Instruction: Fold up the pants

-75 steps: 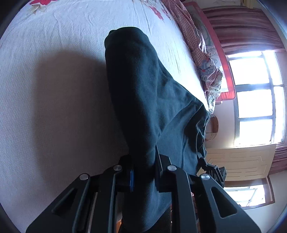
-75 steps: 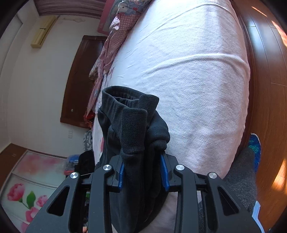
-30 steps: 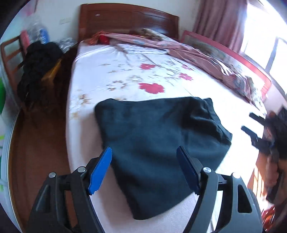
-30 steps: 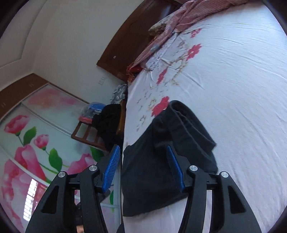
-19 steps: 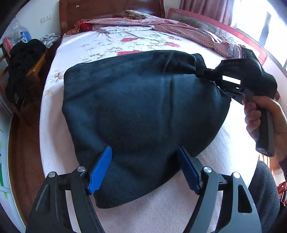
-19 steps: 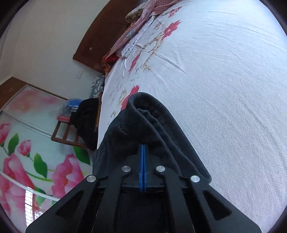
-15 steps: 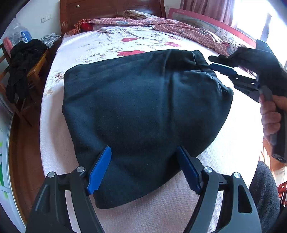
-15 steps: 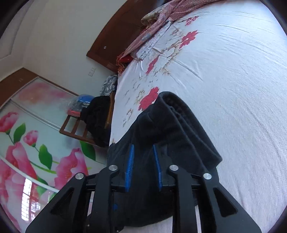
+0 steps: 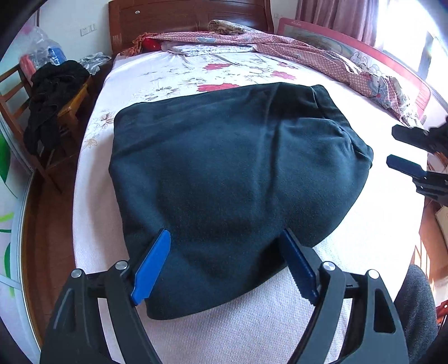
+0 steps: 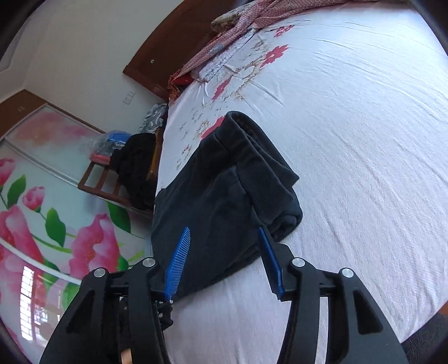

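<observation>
Item 1. My left hand-held gripper (image 9: 225,266): one, nearest the lens, jaws spread wide and holding nothing. Its blue pads straddle the near edge of the pants without closing on the cloth; I judge it hovers there because the fold is laid and needs no grip.

Item 2. My right hand-held gripper (image 10: 222,257): one, jaws also wide and empty, hanging just over the right end of the bundle. In the left wrist view its two fingers show at the far right, apart from the cloth.

Item 3. Pants (image 9: 232,173): one pair, dark navy fleece, lying folded into a compact stacked bundle on the near part of the bed. The ribbed waistband sits at the far right corner, layers visibly stacked there in the right wrist view. Judged: the fold looks close to finished, at most wanting a smoothing.

Item 4. Bed (image 9: 252,330): one, white sheet printed with red flowers toward the far end; it serves as the folding surface.

Item 5. Chair (image 9: 60,112): one, wooden, left of the bed, draped with black clothing (image 9: 53,92).

Item 6. Quilt (image 9: 280,46): one, pink patterned, pushed along the far and right edges, out of the working area.

Item 7. Headboard (image 9: 182,16): one, dark wood, farthest.
</observation>
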`<state>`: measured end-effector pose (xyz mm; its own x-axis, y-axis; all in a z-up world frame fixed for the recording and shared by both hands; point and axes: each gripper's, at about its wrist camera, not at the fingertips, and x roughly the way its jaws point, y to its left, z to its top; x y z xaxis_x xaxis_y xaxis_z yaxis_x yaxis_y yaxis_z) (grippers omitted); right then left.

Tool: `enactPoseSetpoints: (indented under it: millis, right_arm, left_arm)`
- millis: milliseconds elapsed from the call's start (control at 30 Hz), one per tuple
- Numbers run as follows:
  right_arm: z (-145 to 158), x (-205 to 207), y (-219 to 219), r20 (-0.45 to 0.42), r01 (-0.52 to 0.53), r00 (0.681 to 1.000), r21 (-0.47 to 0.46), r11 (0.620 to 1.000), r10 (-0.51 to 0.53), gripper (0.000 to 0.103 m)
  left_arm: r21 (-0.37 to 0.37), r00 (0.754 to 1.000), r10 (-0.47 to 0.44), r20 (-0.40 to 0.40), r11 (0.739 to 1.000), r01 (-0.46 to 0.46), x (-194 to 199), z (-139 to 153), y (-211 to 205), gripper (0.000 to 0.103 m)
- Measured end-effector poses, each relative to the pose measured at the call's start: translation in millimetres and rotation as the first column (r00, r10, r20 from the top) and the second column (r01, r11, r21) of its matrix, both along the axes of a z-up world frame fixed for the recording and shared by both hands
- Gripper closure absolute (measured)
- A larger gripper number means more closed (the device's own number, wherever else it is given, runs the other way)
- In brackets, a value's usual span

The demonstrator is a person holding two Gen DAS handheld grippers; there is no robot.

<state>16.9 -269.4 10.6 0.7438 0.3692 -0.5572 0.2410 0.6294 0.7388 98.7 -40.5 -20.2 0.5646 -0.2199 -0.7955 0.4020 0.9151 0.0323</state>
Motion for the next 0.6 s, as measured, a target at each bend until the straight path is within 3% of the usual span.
enactPoseSetpoints:
  millis: [233, 533, 567, 600]
  right_arm:
    - [-11, -47, 16, -0.067, -0.007, 0.998, -0.048, 0.999, 0.003, 0.044]
    - [-21, -63, 36, -0.087, -0.03, 0.996, -0.054, 0.998, 0.025, 0.044]
    - [-21, -64, 39, -0.093, -0.03, 0.995, -0.07, 0.997, 0.023, 0.041]
    - [-20, -65, 41, -0.104, -0.022, 0.994, -0.098, 0.995, 0.011, 0.024]
  left_arm:
    - [0.048, 0.997, 0.068, 0.041, 0.996, -0.069, -17, 10, 5, 0.014]
    - [0.09, 0.989, 0.131, 0.065, 0.986, -0.137, -41, 17, 15, 0.012]
    - [0.093, 0.988, 0.138, 0.067, 0.985, -0.144, -44, 18, 15, 0.012]
    - [0.095, 0.987, 0.145, 0.07, 0.984, -0.151, -46, 18, 17, 0.012]
